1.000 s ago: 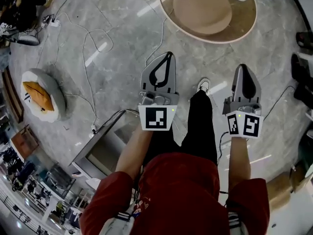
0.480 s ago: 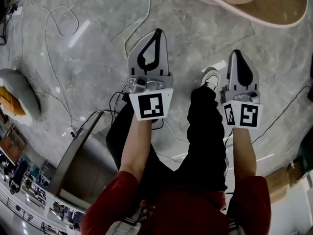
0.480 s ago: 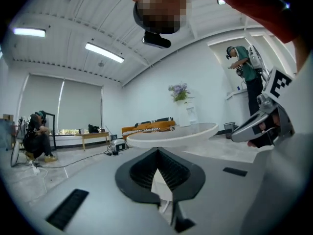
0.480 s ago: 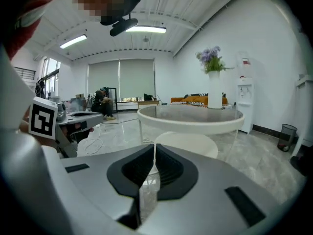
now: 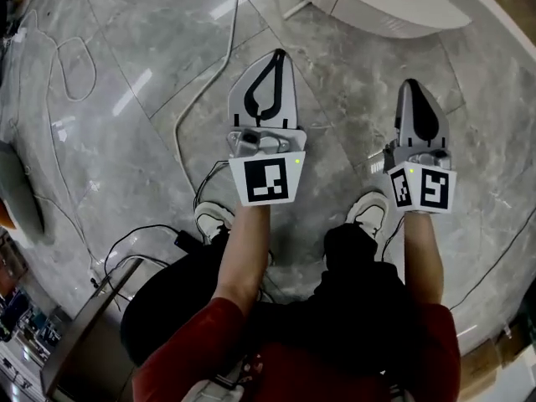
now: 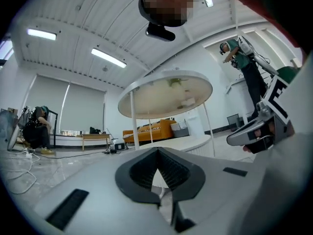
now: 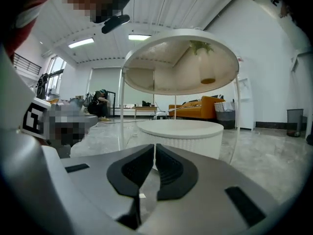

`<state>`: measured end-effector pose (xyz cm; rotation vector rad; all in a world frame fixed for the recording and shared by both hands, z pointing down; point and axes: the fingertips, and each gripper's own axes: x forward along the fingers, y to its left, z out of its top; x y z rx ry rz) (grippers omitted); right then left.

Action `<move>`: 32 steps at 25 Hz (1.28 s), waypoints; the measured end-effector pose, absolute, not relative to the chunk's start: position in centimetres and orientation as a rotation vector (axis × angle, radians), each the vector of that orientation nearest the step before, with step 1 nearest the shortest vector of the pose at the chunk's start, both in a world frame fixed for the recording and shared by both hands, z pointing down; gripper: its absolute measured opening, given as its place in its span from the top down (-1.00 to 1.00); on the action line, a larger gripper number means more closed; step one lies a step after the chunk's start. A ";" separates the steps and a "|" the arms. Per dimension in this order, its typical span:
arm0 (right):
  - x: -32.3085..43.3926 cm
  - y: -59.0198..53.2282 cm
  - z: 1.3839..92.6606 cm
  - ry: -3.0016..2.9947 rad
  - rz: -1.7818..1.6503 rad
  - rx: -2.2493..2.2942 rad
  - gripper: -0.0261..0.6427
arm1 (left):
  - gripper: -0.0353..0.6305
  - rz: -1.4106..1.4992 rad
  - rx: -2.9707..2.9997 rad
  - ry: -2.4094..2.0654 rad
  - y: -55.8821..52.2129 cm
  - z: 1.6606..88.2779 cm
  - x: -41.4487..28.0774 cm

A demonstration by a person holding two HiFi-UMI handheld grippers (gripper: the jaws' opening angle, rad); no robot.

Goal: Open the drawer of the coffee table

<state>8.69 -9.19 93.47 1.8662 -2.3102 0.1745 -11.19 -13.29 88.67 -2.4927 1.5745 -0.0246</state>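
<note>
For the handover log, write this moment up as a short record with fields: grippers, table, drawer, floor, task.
left gripper: shut, empty, held over the floor, short of the table
right gripper: shut, empty, beside the left one
coffee table: white, round, two tiers, ahead of both grippers, untouched
drawer: no front or handle can be made out
floor: grey marble, cables lying loose on it
task: not yet begun
</note>
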 end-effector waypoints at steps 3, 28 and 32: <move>10.0 -10.0 96.1 -2.293 0.140 1.915 0.85 | 0.86 -0.019 -2.508 1.554 -13.1 91.3 -9.6; 17.8 -19.2 107.2 -2.881 1.935 2.026 -0.02 | 0.86 -0.157 -2.664 1.428 -11.9 95.3 -3.0; 18.3 -20.3 107.6 -2.924 2.073 2.061 -0.02 | 0.86 -0.175 -2.676 1.418 -11.8 95.8 -2.4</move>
